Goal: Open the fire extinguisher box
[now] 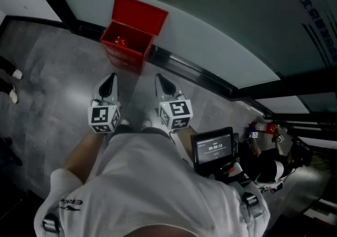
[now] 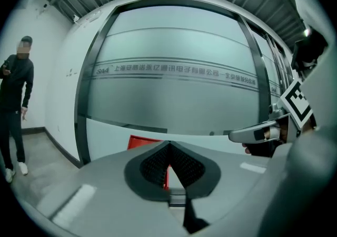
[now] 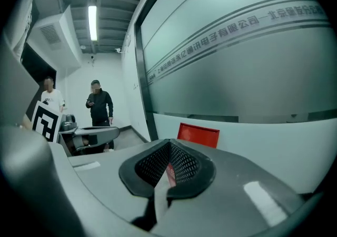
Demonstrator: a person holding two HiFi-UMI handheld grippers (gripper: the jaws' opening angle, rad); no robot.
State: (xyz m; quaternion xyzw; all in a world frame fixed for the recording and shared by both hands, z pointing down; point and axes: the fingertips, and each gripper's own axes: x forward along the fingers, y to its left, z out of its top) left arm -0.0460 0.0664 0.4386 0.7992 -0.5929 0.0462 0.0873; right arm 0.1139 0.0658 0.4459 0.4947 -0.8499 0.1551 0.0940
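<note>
I read both tools as held out side by side ahead of the wearer's body. Left gripper [image 1: 110, 79]: jaws pressed together, nothing between them. Right gripper [image 1: 160, 79]: jaws also together and empty. The red fire extinguisher box [image 1: 126, 49] sits on the grey floor [image 1: 52, 83] at the foot of the frosted glass wall [image 1: 210, 36], just ahead of both grippers and touching neither. Its lid [image 1: 142, 13] stands raised, leaning back against the glass. The interior is exposed, but I cannot identify the contents. A person in dark clothing [image 2: 16, 94] stands off to the left, well apart from the box.
</note>
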